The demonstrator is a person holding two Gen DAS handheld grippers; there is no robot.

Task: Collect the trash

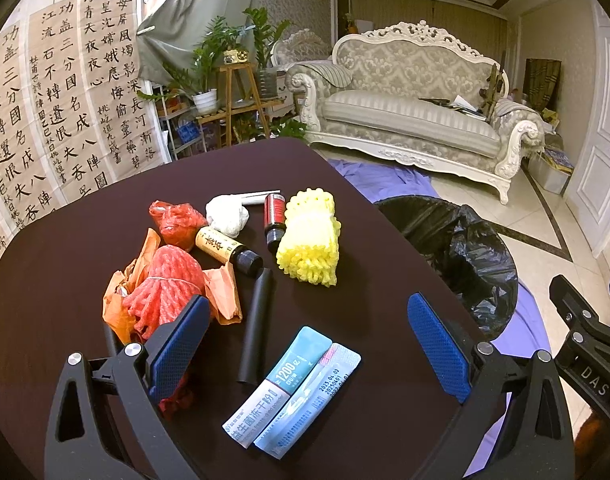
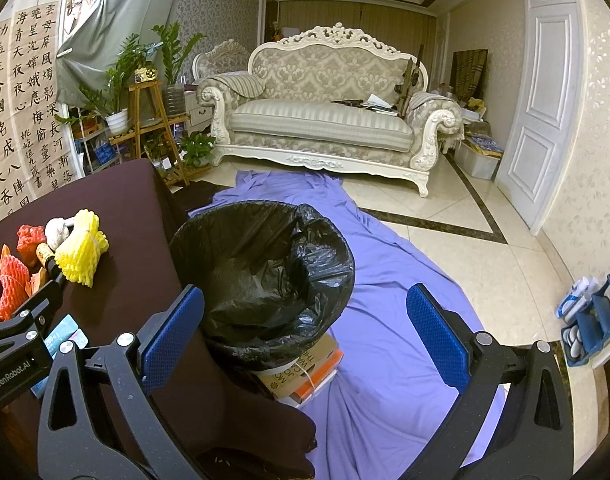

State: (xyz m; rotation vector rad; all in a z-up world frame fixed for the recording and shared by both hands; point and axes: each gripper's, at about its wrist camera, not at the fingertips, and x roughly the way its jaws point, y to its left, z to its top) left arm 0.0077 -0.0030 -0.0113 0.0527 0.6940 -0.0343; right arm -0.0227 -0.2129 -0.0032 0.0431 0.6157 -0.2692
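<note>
Trash lies on a dark round table (image 1: 65, 248): two sachets (image 1: 297, 388), a black tube (image 1: 257, 328), a yellow foam net (image 1: 311, 236), a red foam net on orange paper (image 1: 165, 296), a red bag (image 1: 177, 220), a white wad (image 1: 227, 214), a yellow-label bottle (image 1: 225, 250) and a red-label bottle (image 1: 274, 216). My left gripper (image 1: 305, 344) hovers open above the sachets. My right gripper (image 2: 305, 336) stands open over a bin with a black liner (image 2: 265, 280), right of the table; the bin (image 1: 453, 256) also shows in the left wrist view.
The bin rests on stacked books (image 2: 305, 376) on a purple sheet (image 2: 385, 280) spread over the tiled floor. A cream sofa (image 2: 325, 120) and plant stand (image 2: 149, 120) stand at the back. A blue organiser (image 2: 589, 320) sits at far right.
</note>
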